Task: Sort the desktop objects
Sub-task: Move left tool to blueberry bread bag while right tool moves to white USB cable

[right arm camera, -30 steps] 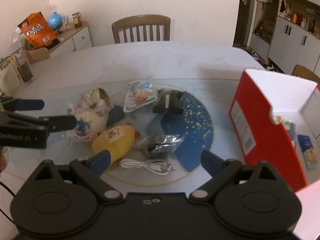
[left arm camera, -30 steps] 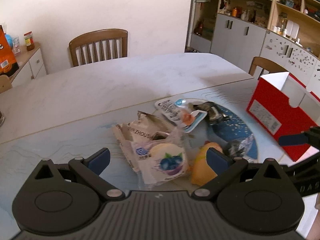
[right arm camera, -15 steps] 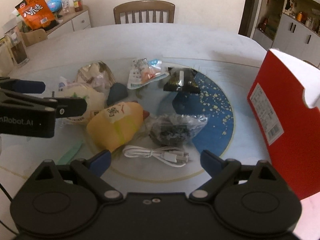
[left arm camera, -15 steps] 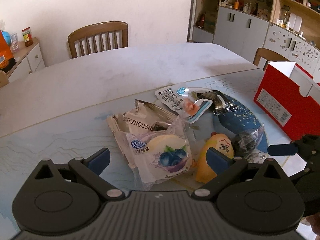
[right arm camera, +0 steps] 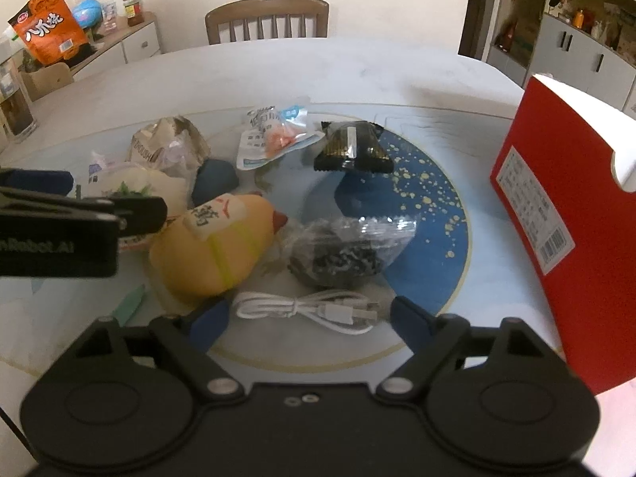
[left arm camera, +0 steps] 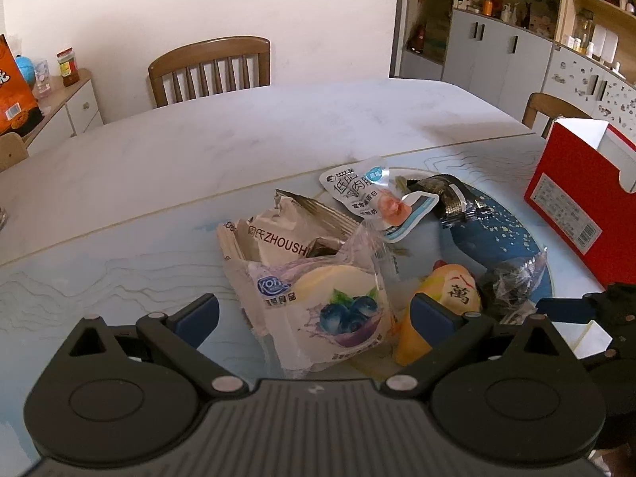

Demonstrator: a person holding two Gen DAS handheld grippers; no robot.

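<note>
Both grippers are closing on the pile, the right gripper [right arm camera: 308, 316] spread wide around the cable [right arm camera: 306, 310], the left gripper [left arm camera: 314, 314] spread over the blueberry packet [left arm camera: 334, 310], risking the thin cable slipping or the duck [right arm camera: 216, 244] being nudged.

Bare worktop [right arm camera: 357, 71] lies open behind the packets; the red box [right arm camera: 564, 214] walls off the right side.

Five snack packets [right arm camera: 278, 139], one yellow toy [right arm camera: 216, 242], one white cable [right arm camera: 306, 310], one red box [right arm camera: 564, 214], two claws [right arm camera: 306, 322].
</note>
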